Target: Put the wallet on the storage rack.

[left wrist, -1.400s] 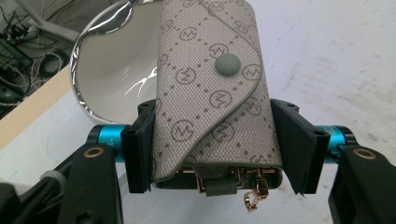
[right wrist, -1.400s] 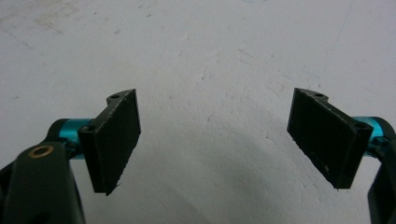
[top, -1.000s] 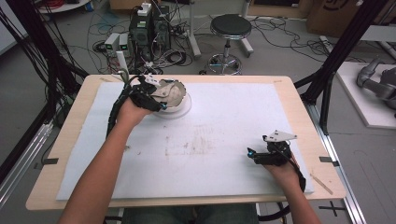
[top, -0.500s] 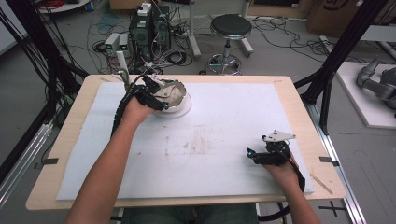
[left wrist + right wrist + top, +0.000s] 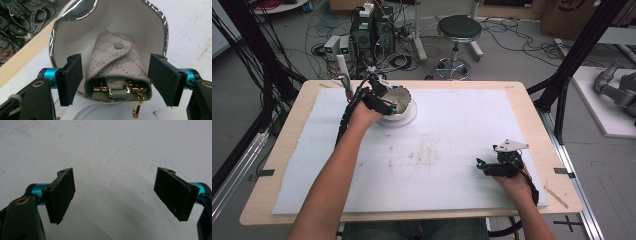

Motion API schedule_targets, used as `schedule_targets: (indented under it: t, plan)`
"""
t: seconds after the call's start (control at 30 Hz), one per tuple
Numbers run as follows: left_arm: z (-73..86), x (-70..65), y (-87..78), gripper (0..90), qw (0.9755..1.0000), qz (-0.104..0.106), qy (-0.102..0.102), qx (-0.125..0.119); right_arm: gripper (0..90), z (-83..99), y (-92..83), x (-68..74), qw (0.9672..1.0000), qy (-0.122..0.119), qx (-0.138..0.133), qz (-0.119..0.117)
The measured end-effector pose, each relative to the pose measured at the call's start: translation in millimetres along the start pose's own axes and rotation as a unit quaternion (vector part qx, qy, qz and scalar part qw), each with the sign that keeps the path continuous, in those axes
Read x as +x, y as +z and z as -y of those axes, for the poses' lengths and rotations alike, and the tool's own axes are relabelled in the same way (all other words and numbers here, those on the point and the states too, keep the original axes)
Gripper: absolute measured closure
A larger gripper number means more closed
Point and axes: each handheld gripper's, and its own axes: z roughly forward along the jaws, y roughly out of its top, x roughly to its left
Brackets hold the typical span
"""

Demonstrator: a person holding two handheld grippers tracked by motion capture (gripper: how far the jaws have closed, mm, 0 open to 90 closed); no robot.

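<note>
The left hand-held gripper sits at the bowl, a white one with a wavy silver rim, and its jaws have just been opening. They now stand wide on either side of a key pouch, with a gap between each pad and the pouch, so nothing is gripped. The pouch is beige with a printed monogram pattern and a snap button on its folded flap. It lies in the bowl with its open end over the near rim, where gold key hooks show inside and one gold clip hangs down outside the bowl. From the high view the bowl stands on a white plate at the far left of the tabletop, which is covered by a white sheet. The left hand-held gripper is at the bowl's near-left side. The right hand-held gripper rests well apart from the bowl, at the near right on the sheet. Its jaws stand wide and empty, with bare white sheet between them.
</note>
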Motion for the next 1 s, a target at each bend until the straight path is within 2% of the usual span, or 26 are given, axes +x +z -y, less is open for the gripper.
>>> schedule_targets:
  t: [0.23, 0.43, 0.53, 0.67, 0.77, 1.0]
  plan:
    - [13.9, 2.7, -20.4, 21.7, 0.9984, 0.008, -0.036, -0.043, 17.5, -0.6, -1.1, 0.2, 1.0, -0.001, -0.005, 0.001]
    - [35.0, -7.1, -43.3, 21.3, 0.9956, 0.004, -0.055, -0.075, 17.5, -2.2, -1.5, 1.4, 1.0, -0.003, -0.008, 0.0]
    - [42.8, -12.6, -52.8, 21.2, 0.9944, 0.01, -0.054, -0.091, 17.5, -3.2, -2.9, 3.6, 0.9999, -0.007, -0.011, -0.002]
    - [53.7, -20.7, -63.9, 21.0, 0.994, 0.021, -0.046, -0.097, 17.5, -3.8, -4.1, 5.1, 0.9999, -0.007, -0.014, -0.002]
    - [65.0, -29.9, -70.7, 20.6, 0.9921, 0.031, -0.037, -0.116, 17.5, -3.8, -4.5, 5.3, 0.9999, -0.008, -0.015, -0.001]
    - [85.0, -47.9, -72.6, 20.7, 0.9907, 0.054, -0.027, -0.122, 17.5, -3.6, -4.9, 5.6, 0.9999, -0.008, -0.015, -0.001]
